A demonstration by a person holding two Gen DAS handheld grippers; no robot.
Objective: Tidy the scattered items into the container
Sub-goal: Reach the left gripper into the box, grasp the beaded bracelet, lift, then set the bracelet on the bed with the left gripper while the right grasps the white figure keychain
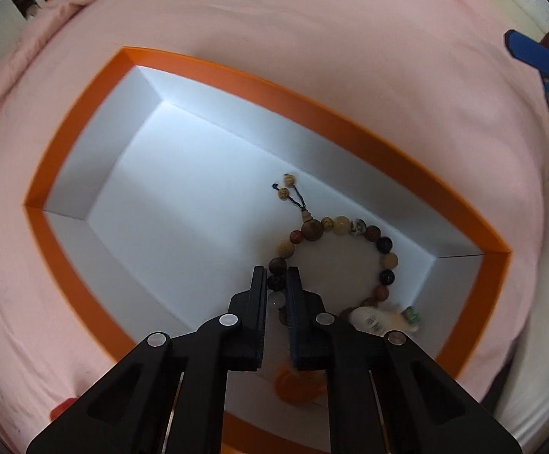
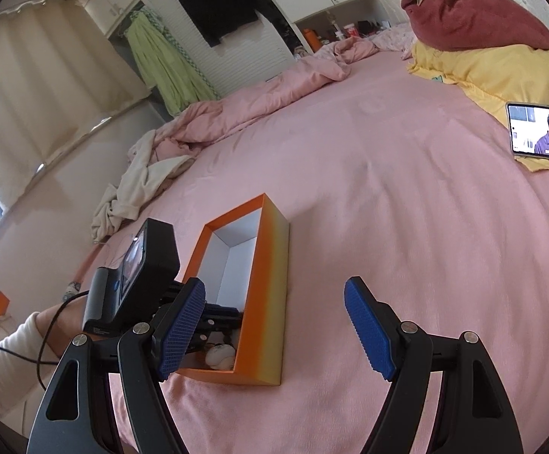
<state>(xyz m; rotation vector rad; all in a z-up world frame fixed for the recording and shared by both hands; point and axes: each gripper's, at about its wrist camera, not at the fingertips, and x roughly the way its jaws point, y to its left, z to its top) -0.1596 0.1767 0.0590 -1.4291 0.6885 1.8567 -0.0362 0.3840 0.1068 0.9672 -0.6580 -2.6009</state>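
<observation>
An orange box (image 1: 236,75) with a white inside lies on the pink bed. A bead bracelet (image 1: 350,227) lies on the box floor. My left gripper (image 1: 276,272) is inside the box, its black fingers nearly shut around dark beads of the bracelet. A small white item (image 1: 369,319) and an orange item (image 1: 293,386) also lie in the box. In the right wrist view the box (image 2: 267,283) stands left of centre, with the left gripper reaching into it. My right gripper (image 2: 274,325) is open and empty above the sheet beside the box.
A phone (image 2: 543,136) showing a video leans on a yellow pillow (image 2: 493,68) at the far right. A crumpled pink duvet (image 2: 255,102) and white cloth (image 2: 138,185) lie at the bed's far left edge. A red cushion (image 2: 471,19) sits on the pillow.
</observation>
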